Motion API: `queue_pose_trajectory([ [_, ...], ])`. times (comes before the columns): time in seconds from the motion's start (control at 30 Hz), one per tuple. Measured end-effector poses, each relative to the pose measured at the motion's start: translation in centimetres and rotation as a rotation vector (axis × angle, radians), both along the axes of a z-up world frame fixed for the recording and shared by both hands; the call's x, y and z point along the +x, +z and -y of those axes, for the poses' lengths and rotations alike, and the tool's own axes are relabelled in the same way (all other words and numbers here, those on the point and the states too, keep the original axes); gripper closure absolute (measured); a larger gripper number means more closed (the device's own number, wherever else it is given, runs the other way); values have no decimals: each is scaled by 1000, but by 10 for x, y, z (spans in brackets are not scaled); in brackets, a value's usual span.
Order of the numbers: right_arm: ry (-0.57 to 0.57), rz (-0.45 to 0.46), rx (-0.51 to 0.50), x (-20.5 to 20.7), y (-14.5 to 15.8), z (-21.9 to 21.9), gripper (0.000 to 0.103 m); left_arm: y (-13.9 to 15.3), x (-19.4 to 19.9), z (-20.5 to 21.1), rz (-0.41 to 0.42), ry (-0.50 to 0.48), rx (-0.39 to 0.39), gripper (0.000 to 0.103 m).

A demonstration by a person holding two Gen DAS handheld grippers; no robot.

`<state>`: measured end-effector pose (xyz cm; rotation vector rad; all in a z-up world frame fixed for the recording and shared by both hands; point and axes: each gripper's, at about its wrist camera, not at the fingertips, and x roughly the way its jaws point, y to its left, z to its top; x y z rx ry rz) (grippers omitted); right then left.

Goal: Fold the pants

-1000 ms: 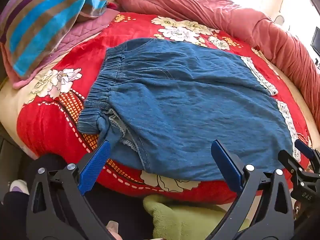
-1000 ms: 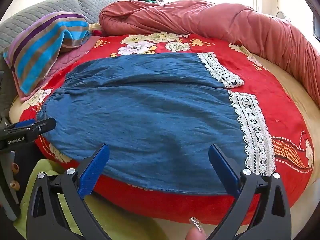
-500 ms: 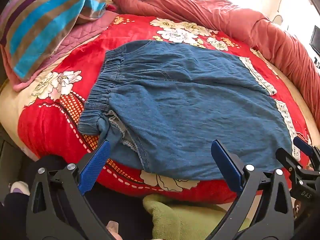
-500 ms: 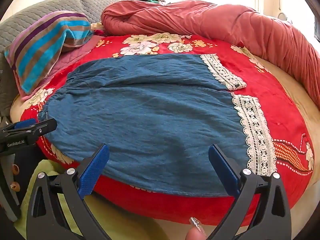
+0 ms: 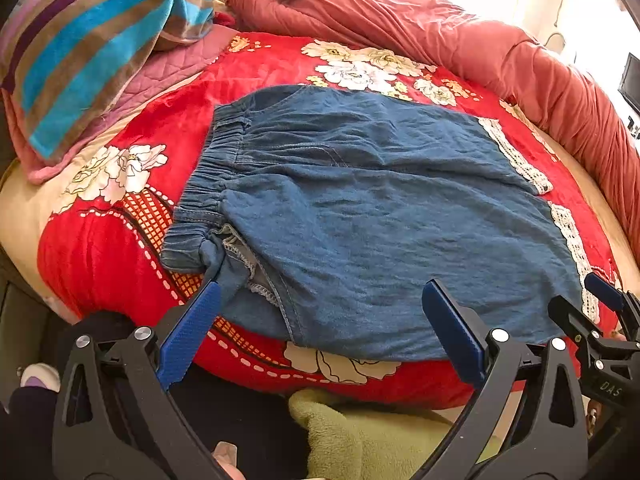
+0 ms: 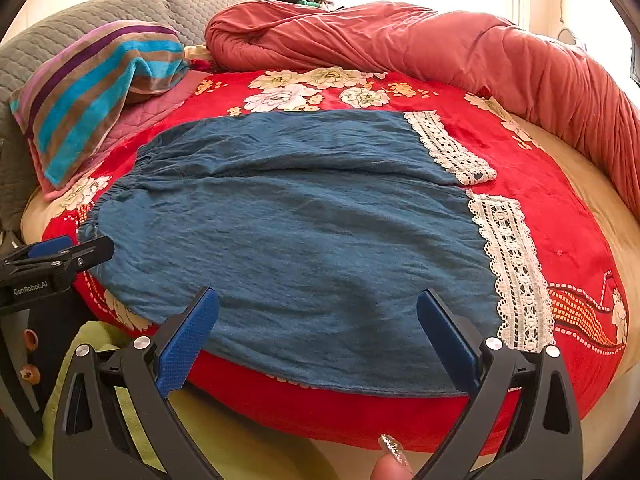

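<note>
Blue denim pants [image 5: 380, 216] with white lace hems [image 6: 512, 268] lie spread flat on the red floral blanket [image 5: 120, 248], elastic waistband [image 5: 216, 168] to the left, legs to the right. My left gripper [image 5: 320, 312] is open and empty, hovering at the near edge by the waistband corner. My right gripper [image 6: 318, 320] is open and empty at the near edge of the lower leg [image 6: 320, 260]. Each gripper shows at the side of the other's view, the right one [image 5: 592, 312] and the left one [image 6: 60, 256].
A striped blue, brown and purple towel [image 6: 96, 88] lies on a pink quilted pillow at the back left. A rolled salmon-red duvet [image 6: 440, 44] runs along the back and right. A green cloth [image 5: 380, 436] lies below the bed's front edge.
Both views have shifted only slightly; the pants lie as before and both grippers stay open.
</note>
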<state>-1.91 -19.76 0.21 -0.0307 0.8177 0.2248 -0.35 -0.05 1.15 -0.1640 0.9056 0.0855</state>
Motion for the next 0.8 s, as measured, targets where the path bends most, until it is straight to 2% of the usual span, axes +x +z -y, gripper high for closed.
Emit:
queue_pose_trajectory([
  [0.8,-1,5,2,-1,1,3,4,3,-3,1,19,0,9,8],
])
